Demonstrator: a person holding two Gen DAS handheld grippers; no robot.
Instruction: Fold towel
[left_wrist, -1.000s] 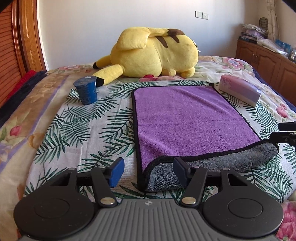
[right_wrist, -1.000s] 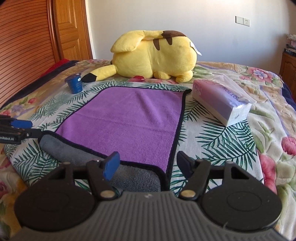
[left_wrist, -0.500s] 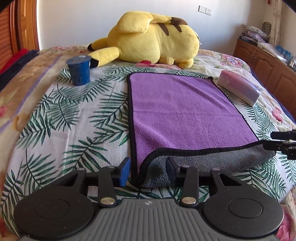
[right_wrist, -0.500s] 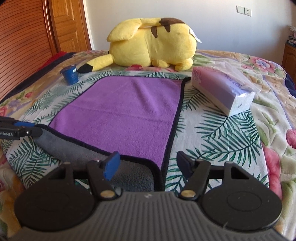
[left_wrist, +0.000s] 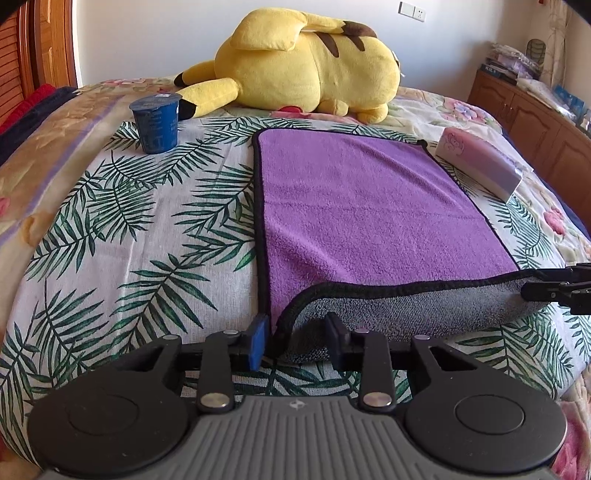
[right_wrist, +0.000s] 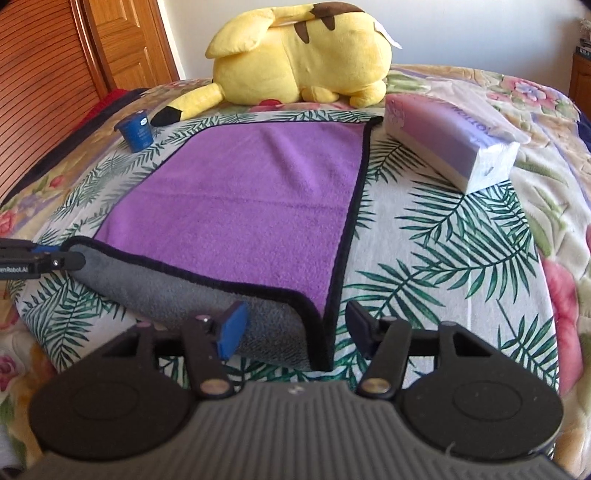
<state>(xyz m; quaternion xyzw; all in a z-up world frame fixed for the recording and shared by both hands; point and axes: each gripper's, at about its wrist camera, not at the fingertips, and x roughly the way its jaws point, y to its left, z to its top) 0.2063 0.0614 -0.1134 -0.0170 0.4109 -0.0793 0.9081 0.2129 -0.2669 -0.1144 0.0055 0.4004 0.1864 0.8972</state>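
Towel (left_wrist: 369, 206): purple pile on the upper face, grey on the underside, black bound edge all round. It lies flat on the palm-leaf bedspread (left_wrist: 122, 236) in the middle of the bed. The near edge is rolled back toward the plush, so a grey band (left_wrist: 406, 314) runs across the full near width, with the black binding curving over the top of it. The far edge lies straight; a small black loop sticks out at the far right corner. The purple surface is smooth, with one faint crease across it.

Left gripper (left_wrist: 295, 338): fingers spread, straddling the near left corner of the towel. The blue pad (left_wrist: 257, 341) sits just outside the black edge; the other finger is against the grey roll. Nothing is pinched.

Right gripper (right_wrist: 295, 325): fingers spread wider, astride the near right corner (right_wrist: 317, 332). The blue pad (right_wrist: 232, 328) is over the grey band, the dark finger out over the bedspread. Not grasping.

Surroundings: yellow Pikachu plush (left_wrist: 306, 62) beyond the far edge of the towel; blue lidded cup (left_wrist: 157, 122) to the far left, apart from the towel; tissue pack (right_wrist: 450, 140) just beside the far right corner.
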